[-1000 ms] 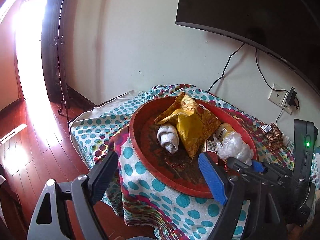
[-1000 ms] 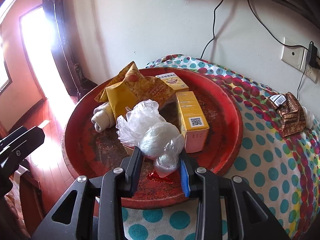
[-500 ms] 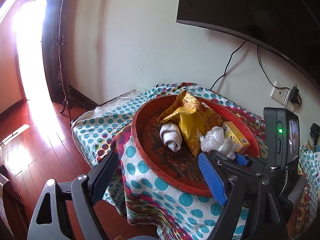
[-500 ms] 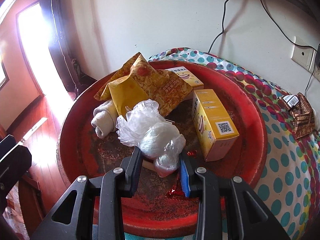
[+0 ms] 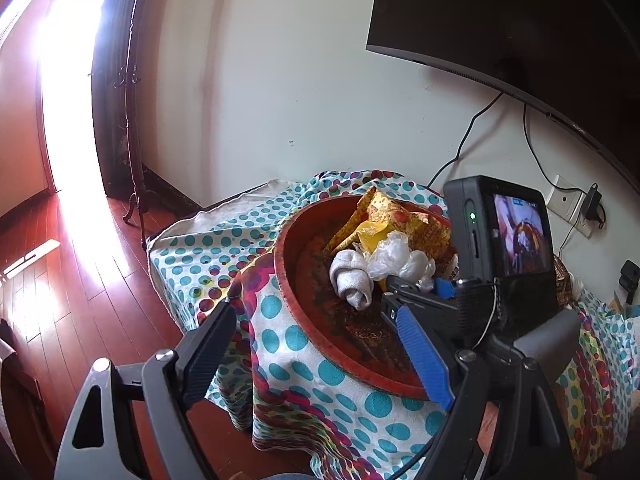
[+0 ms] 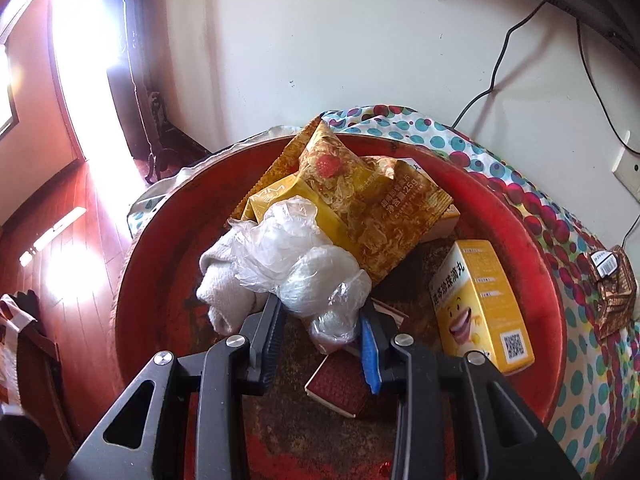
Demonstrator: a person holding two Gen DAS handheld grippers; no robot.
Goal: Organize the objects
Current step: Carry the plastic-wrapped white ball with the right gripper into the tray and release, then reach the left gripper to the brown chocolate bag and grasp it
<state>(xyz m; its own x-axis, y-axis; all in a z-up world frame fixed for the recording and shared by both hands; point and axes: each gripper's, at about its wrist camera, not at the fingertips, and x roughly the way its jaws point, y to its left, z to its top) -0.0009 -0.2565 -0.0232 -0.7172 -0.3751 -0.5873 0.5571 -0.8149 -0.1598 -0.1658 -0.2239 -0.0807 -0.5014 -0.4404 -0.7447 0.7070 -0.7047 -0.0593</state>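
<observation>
A round red tray sits on a table under a polka-dot cloth. Inside it, toward 12 o'clock, lies a yellow snack packet; at 9 o'clock a rolled white towel; at 3 o'clock a yellow box standing upright; near 6 o'clock a small dark red box lying flat. The right gripper has its jaws drawn close around a crumpled clear plastic bag, held at the tray's centre, against the towel and the packet. The left gripper stands wide apart with nothing between its fingers, at the tray's near rim. Beyond the tray, at 3 o'clock on the cloth, rests a brown wrapped packet. A dark screen hangs on the wall above.
</observation>
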